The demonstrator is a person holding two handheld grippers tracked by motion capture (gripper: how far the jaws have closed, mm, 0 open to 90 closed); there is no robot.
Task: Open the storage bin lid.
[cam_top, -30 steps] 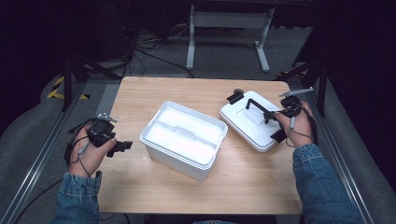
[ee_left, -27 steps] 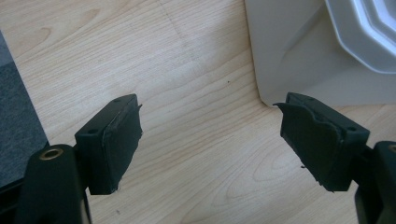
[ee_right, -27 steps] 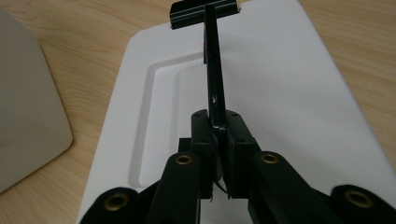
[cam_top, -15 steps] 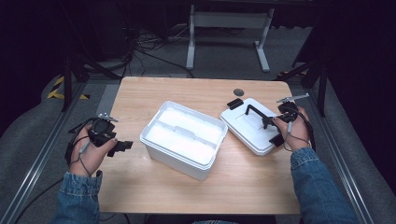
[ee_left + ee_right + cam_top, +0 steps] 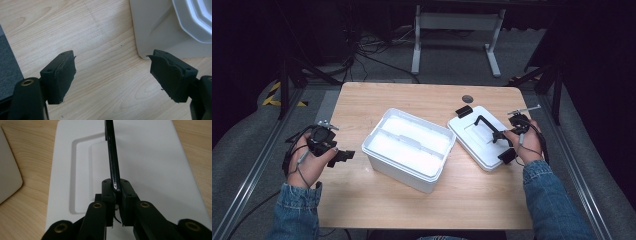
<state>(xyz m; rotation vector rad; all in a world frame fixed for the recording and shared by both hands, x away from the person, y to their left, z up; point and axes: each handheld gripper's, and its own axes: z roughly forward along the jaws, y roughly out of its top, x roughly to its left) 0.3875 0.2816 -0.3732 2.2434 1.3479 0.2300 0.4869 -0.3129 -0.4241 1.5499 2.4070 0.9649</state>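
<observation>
Gripping the lid's black handle (image 5: 113, 162), right gripper (image 5: 116, 188) was clamped; left gripper (image 5: 112, 77) stood wide beside the white bin (image 5: 409, 145)

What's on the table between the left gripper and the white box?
Nothing: the high view shows bare wood between the left gripper and the white box.

The white lid (image 5: 482, 136) has slid toward the near edge of the tabletop (image 5: 362, 100), pulled by the right gripper (image 5: 501, 135). A small dark hole (image 5: 467, 98) now shows behind it.
</observation>
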